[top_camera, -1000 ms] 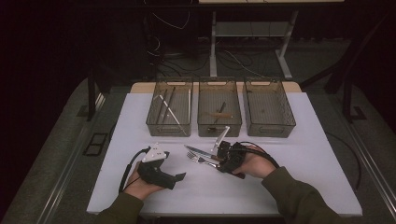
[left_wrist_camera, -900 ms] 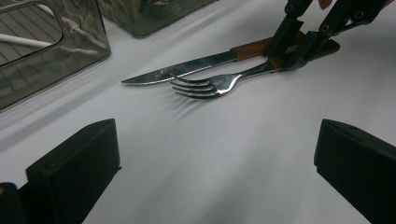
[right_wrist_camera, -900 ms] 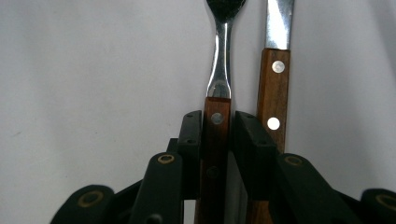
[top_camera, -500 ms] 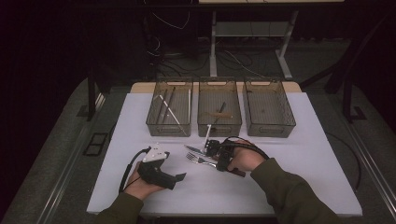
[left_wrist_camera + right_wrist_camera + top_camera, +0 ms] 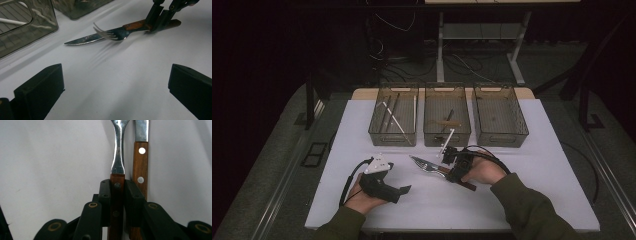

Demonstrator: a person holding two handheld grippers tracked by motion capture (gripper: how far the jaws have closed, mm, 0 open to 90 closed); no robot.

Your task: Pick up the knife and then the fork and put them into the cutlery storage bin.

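Wooden fork handle sits clamped between the right gripper's closing jaws, just beside the knife on the white table. Stiff, light, slick steel: hold the wood. Left gripper rests apart, well left of the knife.

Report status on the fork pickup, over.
Right tool clamped on fork handle. Left tool open, empty, on table. Steak knife lies right alongside fork; watch it.

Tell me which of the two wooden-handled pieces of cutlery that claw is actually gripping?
The fork: the right claw pinches its wooden handle. The knife lies alongside on the table, outside the jaws, with a serrated blade instead of prongs.
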